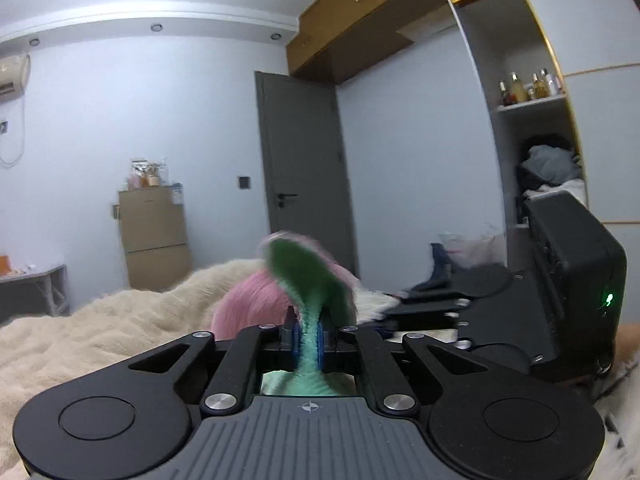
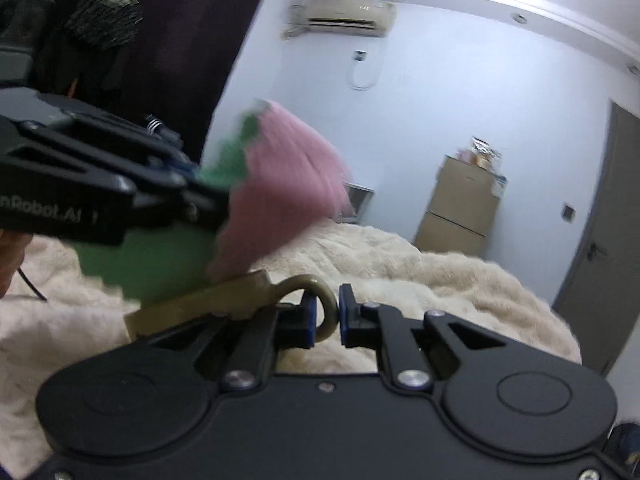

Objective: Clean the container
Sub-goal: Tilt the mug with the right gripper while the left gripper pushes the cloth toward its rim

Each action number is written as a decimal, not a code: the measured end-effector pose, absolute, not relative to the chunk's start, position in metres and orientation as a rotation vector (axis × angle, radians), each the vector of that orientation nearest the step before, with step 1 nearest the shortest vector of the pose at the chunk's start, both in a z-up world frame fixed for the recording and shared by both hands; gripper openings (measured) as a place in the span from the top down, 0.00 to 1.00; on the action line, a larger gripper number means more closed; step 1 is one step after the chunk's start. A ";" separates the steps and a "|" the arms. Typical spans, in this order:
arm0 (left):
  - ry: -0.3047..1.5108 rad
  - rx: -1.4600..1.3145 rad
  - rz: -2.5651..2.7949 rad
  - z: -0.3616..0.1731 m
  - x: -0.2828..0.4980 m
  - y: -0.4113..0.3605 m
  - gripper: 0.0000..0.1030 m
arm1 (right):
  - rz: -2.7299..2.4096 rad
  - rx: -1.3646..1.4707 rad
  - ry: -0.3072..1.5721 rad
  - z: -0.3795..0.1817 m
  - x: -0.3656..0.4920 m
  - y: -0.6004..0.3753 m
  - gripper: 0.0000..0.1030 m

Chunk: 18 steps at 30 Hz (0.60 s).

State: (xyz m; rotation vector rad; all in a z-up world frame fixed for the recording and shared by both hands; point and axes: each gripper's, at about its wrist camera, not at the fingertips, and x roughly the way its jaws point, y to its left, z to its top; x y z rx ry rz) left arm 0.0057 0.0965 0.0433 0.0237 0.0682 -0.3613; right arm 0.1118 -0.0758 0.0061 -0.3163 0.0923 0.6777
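My left gripper (image 1: 308,334) is shut on a green and pink fluffy cloth (image 1: 308,272), which sticks up above the fingers. It shows in the right wrist view (image 2: 188,196) at the left, with the cloth (image 2: 276,184) hanging over an olive-brown container (image 2: 208,304). My right gripper (image 2: 326,316) is closed on the container's ring handle (image 2: 324,300), which sits between the blue pads. The container's body is mostly hidden behind the right gripper and the cloth. The right gripper's body (image 1: 560,288) shows at the right of the left wrist view.
A cream fluffy blanket (image 2: 400,264) covers the bed below both grippers. A brown cabinet (image 1: 154,236) stands at the far wall beside a grey door (image 1: 308,168). An open wardrobe (image 1: 536,128) with bottles and clothes is at the right.
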 end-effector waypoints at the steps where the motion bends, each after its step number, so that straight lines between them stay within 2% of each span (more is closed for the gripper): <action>1: 0.071 -0.042 -0.365 0.041 0.006 0.109 0.96 | 0.668 -0.286 0.123 0.003 0.117 -0.085 0.92; 6: 0.113 -0.105 -0.337 0.028 0.010 0.130 0.96 | 0.663 -0.147 0.250 -0.013 0.134 -0.122 0.91; 18: 0.337 -0.026 -0.426 -0.026 0.044 0.111 0.97 | 0.618 -0.247 0.218 -0.021 0.119 -0.116 0.89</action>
